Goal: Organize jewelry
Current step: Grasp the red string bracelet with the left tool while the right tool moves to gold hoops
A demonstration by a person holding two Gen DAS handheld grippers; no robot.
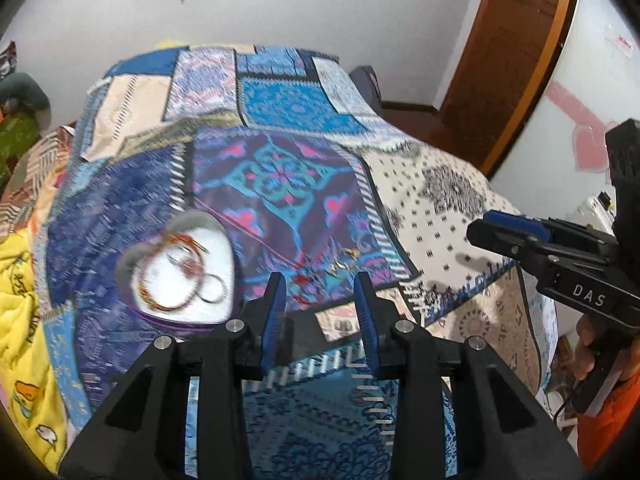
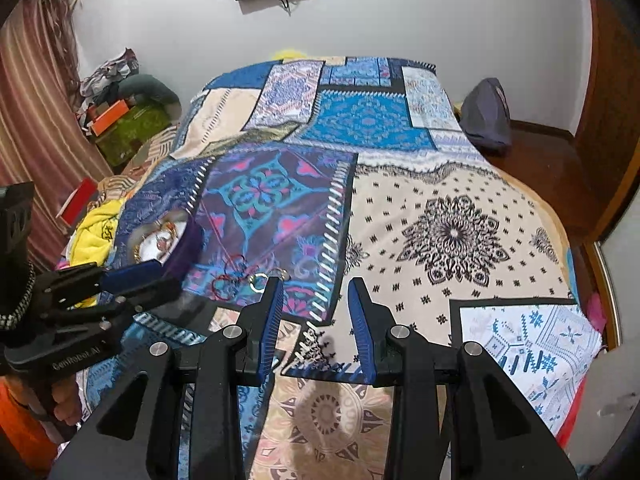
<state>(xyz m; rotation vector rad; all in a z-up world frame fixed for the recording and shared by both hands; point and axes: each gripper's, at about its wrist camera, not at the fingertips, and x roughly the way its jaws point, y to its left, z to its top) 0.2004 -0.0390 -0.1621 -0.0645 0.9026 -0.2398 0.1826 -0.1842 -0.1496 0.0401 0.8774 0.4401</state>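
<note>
A heart-shaped purple jewelry box (image 1: 188, 276) with a white lining lies open on the patchwork bedspread (image 1: 280, 184) and holds several bangles and rings. It also shows in the right wrist view (image 2: 168, 240). Loose jewelry lies on the cloth: gold rings (image 1: 344, 260) and a red string bracelet (image 2: 228, 280), with a ring (image 2: 258, 282) beside it. My left gripper (image 1: 320, 292) is open and empty, just short of the loose pieces and right of the box. My right gripper (image 2: 316, 300) is open and empty, right of the loose pieces.
The bedspread covers a bed (image 2: 440, 220). A yellow blanket (image 1: 24, 320) lies at the left edge. A dark bag (image 2: 486, 116) sits at the far right side. A wooden door (image 1: 516, 40) stands at the right, clutter (image 2: 120, 112) at the far left.
</note>
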